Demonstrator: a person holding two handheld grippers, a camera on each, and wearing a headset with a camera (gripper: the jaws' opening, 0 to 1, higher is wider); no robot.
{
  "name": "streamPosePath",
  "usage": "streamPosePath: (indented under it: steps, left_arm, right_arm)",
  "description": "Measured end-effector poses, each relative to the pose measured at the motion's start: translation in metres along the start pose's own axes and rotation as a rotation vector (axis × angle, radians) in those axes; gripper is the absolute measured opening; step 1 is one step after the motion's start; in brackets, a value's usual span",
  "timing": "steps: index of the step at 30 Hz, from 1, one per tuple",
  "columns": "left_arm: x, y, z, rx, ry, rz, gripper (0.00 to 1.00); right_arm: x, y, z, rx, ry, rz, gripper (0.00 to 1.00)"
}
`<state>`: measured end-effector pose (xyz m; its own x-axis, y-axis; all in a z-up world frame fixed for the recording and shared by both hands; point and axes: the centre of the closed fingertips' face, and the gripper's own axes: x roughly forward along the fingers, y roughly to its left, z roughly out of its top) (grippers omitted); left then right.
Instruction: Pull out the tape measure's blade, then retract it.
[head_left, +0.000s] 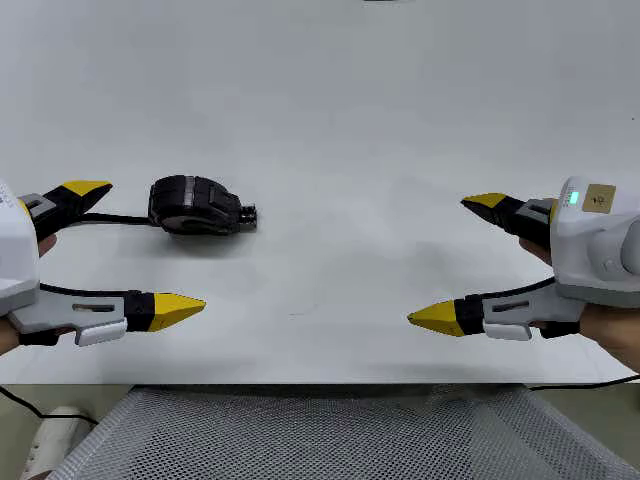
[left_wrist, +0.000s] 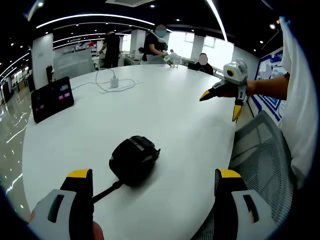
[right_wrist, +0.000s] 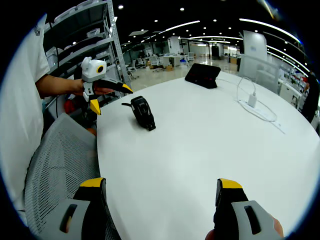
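**Hovering before the first grab**

White table (head_left: 330, 100) carried everything. At left, the left gripper (head_left: 152, 244), jaws spread and empty, sat just left of the black tape measure (head_left: 195, 205). The right gripper (head_left: 438, 262), also spread and empty, was well apart on the right. Blade looked fully wound in. Risk: the unpinned tape measure could slide once the blade got pulled, and a weak pinch would mean snap-back.

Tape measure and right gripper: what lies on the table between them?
Nothing. In the head view, the stretch of white table between the tape measure and the open right gripper is bare.
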<state>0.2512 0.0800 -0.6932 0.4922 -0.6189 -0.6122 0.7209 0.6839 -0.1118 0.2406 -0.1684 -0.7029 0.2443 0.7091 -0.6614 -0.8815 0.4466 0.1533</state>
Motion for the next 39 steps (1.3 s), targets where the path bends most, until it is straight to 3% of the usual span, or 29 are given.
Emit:
streamPosePath:
  steps: [23, 39]
  left_arm:
    - [-0.002, 0.005, -0.002, -0.017, -0.001, 0.017, 0.98]
    - [0.002, 0.014, 0.0, 0.007, 0.008, 0.013, 0.94]
  right_arm:
    - [0.001, -0.003, 0.003, -0.013, -0.014, -0.01, 0.92]
    - [0.003, -0.004, 0.004, -0.024, -0.011, 0.002, 0.9]
